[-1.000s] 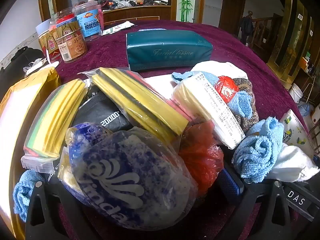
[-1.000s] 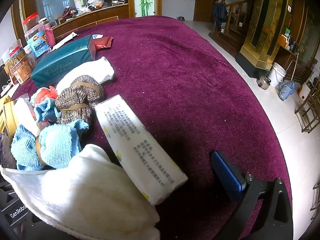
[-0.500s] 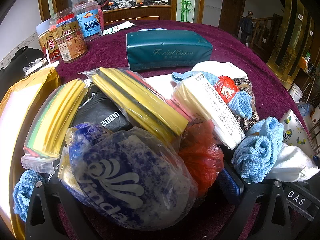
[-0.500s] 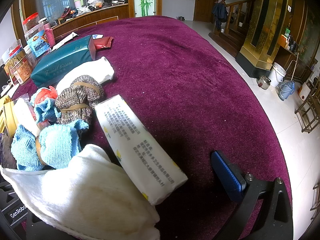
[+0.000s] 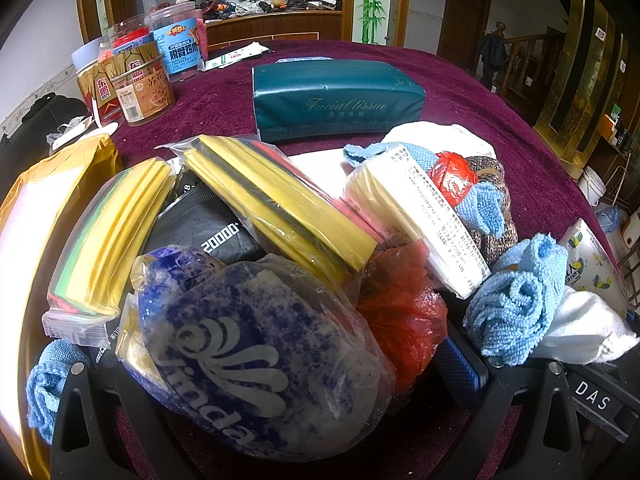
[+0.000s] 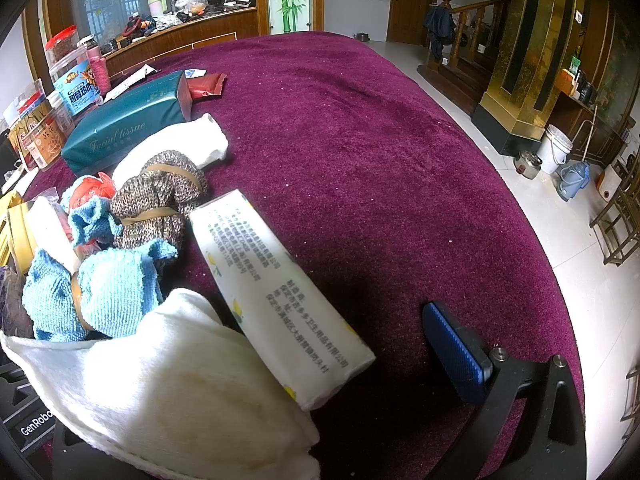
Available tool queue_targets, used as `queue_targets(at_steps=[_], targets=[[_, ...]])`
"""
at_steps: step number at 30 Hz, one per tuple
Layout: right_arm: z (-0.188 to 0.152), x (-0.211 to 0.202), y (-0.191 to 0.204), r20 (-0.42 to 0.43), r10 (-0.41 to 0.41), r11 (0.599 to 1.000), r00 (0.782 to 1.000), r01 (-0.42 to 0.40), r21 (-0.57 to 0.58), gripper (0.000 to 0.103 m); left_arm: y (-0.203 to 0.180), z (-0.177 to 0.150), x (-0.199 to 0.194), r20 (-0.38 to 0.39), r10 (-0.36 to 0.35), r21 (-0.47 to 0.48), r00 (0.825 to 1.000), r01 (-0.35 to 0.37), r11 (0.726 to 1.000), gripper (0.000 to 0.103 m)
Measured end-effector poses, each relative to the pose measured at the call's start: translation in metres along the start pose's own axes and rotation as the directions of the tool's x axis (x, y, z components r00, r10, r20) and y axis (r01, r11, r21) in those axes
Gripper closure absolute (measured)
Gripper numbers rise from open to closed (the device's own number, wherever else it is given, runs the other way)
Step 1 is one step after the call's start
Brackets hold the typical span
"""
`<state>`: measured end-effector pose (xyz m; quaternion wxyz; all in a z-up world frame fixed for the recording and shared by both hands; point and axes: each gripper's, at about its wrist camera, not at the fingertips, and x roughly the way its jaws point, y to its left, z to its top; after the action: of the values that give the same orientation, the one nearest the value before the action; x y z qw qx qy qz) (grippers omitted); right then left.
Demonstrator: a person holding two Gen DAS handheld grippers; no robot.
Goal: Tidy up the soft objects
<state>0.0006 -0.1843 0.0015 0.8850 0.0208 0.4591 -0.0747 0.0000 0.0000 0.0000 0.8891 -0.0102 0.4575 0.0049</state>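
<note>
**Resting both tools at a heap of soft things**

The left gripper point(image 5: 260, 364) is held wide, and a Vinda bag point(image 5: 240, 312) is seen between its fingers point(image 5: 460, 364). It cannot be told whether the bag is touched by the pads. A red bag point(image 5: 400, 304) lies just beside the bag, against the blue pad of the right finger.

Behind the Vinda bag a black pouch point(image 5: 208, 228) is wedged between two yellow packs point(image 5: 280, 204), both wrapped in clear film and tilted. To the right a white pack point(image 5: 420, 216) with printed text is leaned on the heap, and a rolled blue cloth point(image 5: 516, 308) is placed near it. Further back a teal tissue box point(image 5: 336, 96) lies flat on the purple table point(image 5: 460, 92), well apart from the gripper. Some jars point(image 5: 144, 92) are grouped at the far left.

The right gripper point(image 6: 248, 360) is also opened wide and nothing is held in it. Only one finger, with a blue pad point(image 6: 456, 352), is shown clearly; the other is covered by a white towel point(image 6: 160, 392). A lemon pack point(image 6: 276, 292) is laid across the gap between the fingers, one end resting on the towel. Beside it the blue cloth point(image 6: 108, 292), tied with a band, and a knit bundle point(image 6: 160, 196), also banded, are pressed together. A white roll point(image 6: 180, 144) lies behind the bundle, touching the tissue box point(image 6: 120, 132). The right half of the table is left bare.
</note>
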Motion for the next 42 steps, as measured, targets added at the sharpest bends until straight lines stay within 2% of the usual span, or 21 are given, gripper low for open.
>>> queue_targets(at_steps=[13, 18, 23, 28, 32, 36, 38, 42], targets=[[0.001, 0.000, 0.000, 0.000, 0.001, 1.000, 1.000, -0.001, 0.000, 0.000, 0.000, 0.000, 0.000, -0.002, -0.003, 0.001, 1.000, 0.003, 1.000, 0.000], [0.001, 0.000, -0.001, 0.000, 0.003, 1.000, 1.000, -0.003, 0.001, 0.000, 0.003, -0.011, -0.008, -0.110, -0.063, 0.084, 0.992, 0.072, 0.994, 0.000], [0.006, -0.001, -0.005, -0.004, 0.009, 1.000, 1.000, -0.009, -0.011, 0.000, 0.005, -0.030, -0.025, -0.096, -0.083, 0.122, 0.992, 0.094, 0.988, 0.000], [0.012, 0.003, -0.003, -0.082, 0.020, 0.999, 0.996, -0.023, -0.036, 0.000, -0.001, -0.036, -0.031, -0.095, -0.072, 0.130, 0.993, 0.084, 0.988, 0.000], [0.011, 0.003, -0.001, -0.108, 0.027, 0.998, 0.994, -0.033, -0.051, 0.000, 0.003, -0.036, -0.033, -0.096, -0.111, 0.130, 0.989, 0.123, 0.984, 0.001], [-0.001, -0.015, -0.008, -0.081, 0.034, 0.999, 0.996, -0.036, -0.018, 0.000, 0.024, -0.046, -0.059, -0.047, -0.234, 0.084, 0.971, 0.237, 0.968, 0.005], [-0.009, -0.033, -0.010, -0.040, 0.041, 0.999, 0.998, -0.042, -0.021, 0.000, 0.032, -0.051, -0.078, 0.002, -0.247, 0.097, 0.969, 0.246, 0.965, 0.005], [-0.021, -0.076, -0.008, 0.078, 0.075, 0.996, 0.994, -0.071, -0.050, 0.000, 0.063, -0.062, -0.119, 0.100, -0.290, 0.109, 0.952, 0.279, 0.954, 0.004]])
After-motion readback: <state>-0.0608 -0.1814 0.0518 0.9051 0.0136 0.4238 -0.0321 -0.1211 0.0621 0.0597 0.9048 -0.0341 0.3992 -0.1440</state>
